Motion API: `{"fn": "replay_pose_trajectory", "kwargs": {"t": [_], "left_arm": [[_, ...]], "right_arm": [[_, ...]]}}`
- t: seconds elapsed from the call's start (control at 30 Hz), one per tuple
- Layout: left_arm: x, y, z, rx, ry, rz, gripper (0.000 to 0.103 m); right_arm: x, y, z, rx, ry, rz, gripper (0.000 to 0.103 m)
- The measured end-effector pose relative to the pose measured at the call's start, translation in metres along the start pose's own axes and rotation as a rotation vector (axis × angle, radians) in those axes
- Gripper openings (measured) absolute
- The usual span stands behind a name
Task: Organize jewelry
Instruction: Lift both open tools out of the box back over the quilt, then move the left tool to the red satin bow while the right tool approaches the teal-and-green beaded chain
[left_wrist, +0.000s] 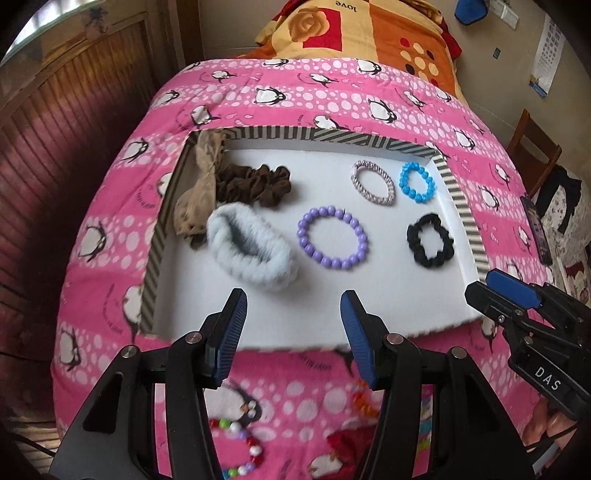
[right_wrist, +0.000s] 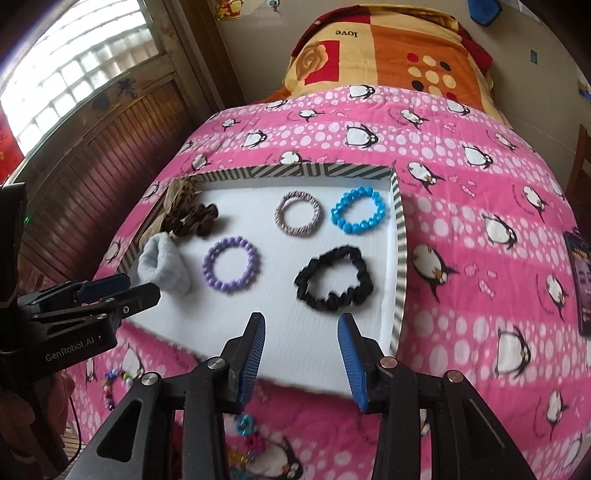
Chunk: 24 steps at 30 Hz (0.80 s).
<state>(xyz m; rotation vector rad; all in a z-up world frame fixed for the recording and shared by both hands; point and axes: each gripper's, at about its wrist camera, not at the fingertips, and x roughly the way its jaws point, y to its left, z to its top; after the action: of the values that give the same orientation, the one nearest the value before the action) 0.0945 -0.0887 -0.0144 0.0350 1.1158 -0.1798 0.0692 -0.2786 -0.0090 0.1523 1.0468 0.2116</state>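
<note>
A white tray with a striped rim lies on the pink penguin bedspread. In it lie a purple bead bracelet, a blue bead bracelet, a striped hair tie, a black scrunchie, a pale blue fluffy scrunchie, a brown scrunchie and a beige one. My left gripper is open and empty over the tray's near edge. My right gripper is open and empty, just short of the black scrunchie.
Loose pieces lie on the bedspread in front of the tray: a multicoloured bead bracelet, an orange piece, a teal piece. A folded orange quilt lies behind. A phone lies at the right.
</note>
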Motion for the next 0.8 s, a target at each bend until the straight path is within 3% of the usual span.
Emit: {"fn": "replay_pose_trajectory", "kwargs": {"t": [0.8], "left_arm": [[-0.044, 0.041, -0.093, 0.002, 0.003, 0.048, 0.053]], "right_arm": [[-0.023, 0.047, -0.09, -0.049, 0.065, -0.008, 0.039]]}}
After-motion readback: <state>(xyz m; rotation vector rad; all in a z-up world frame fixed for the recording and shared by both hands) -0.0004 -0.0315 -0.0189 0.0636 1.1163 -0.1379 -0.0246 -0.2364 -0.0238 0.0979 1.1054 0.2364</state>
